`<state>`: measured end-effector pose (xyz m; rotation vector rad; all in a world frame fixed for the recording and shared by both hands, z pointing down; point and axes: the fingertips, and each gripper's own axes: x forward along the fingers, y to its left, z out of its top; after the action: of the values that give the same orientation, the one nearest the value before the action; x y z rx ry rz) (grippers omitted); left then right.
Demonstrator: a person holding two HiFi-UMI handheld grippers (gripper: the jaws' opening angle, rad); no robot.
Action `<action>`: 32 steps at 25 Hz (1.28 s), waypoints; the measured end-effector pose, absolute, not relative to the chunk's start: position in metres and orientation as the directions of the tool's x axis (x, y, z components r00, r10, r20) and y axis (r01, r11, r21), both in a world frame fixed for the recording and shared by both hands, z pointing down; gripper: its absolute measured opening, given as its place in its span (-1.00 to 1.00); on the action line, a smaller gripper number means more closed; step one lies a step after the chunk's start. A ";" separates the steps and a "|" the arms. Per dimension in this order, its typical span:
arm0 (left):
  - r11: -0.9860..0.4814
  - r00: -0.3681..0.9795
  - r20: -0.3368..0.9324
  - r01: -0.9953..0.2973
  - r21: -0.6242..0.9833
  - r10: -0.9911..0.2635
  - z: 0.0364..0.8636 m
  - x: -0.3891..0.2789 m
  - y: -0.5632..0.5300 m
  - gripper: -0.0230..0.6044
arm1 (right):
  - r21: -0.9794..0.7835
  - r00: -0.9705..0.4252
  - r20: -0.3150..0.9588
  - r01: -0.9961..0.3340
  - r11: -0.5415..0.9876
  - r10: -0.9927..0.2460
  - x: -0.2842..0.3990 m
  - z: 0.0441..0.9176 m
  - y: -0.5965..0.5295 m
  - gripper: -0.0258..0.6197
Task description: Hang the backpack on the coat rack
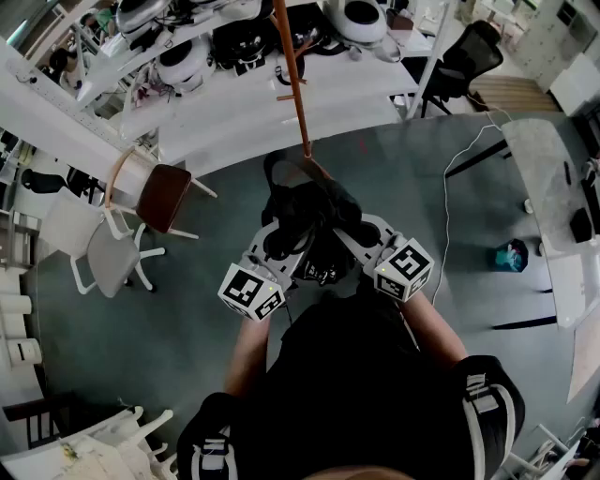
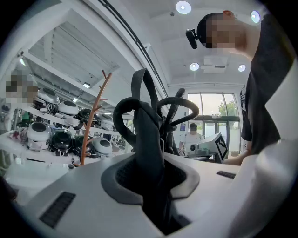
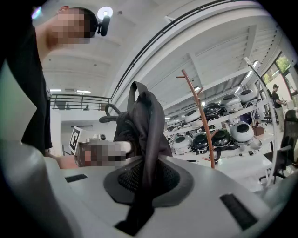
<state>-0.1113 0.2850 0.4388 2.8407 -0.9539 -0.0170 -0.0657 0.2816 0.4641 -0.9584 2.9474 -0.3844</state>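
Note:
A black backpack [image 1: 309, 217] hangs between my two grippers in front of the person's chest. My left gripper [image 1: 274, 246] is shut on a thick black strap of the backpack [image 2: 149, 139]. On the other side my right gripper [image 1: 358, 236] is shut on a thinner strap [image 3: 151, 135]. The carry loop [image 1: 281, 169] sticks up at the bag's top. The orange-brown coat rack [image 1: 292, 75] stands just beyond the bag; its pole and pegs show in the left gripper view [image 2: 95, 116] and the right gripper view [image 3: 200, 116]. The bag does not touch any peg.
A long white bench [image 1: 281, 103] with round helmet-like devices [image 1: 361, 19] runs behind the rack. A brown-seated chair [image 1: 164, 197] and grey chair [image 1: 112, 258] stand to the left. A white cable [image 1: 459, 178] lies on the floor at right, near a desk [image 1: 553, 216].

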 end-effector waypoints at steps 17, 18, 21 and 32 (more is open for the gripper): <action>-0.784 0.795 0.041 -0.604 0.141 -0.605 0.441 -0.113 0.284 -0.58 | -0.243 -0.814 0.061 -0.573 0.783 -0.577 -0.068 0.466 0.279 -0.76; -0.782 0.793 0.041 -0.607 0.144 -0.608 0.441 -0.113 0.283 -0.58 | -0.243 -0.816 0.061 -0.571 0.784 -0.575 -0.069 0.466 0.279 -0.76; -0.777 0.789 0.041 -0.611 0.151 -0.613 0.441 -0.116 0.278 -0.58 | -0.243 -0.819 0.059 -0.567 0.787 -0.571 -0.072 0.466 0.272 -0.76; -0.757 0.769 0.044 -0.636 0.153 -0.637 0.436 -0.112 0.243 -0.58 | -0.242 -0.830 0.065 -0.551 0.798 -0.554 -0.068 0.463 0.237 -0.76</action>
<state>-0.1122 0.2431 0.4355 2.8038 -1.0159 -0.0153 -0.0678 0.2366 0.4626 -0.9129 2.9706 -0.3961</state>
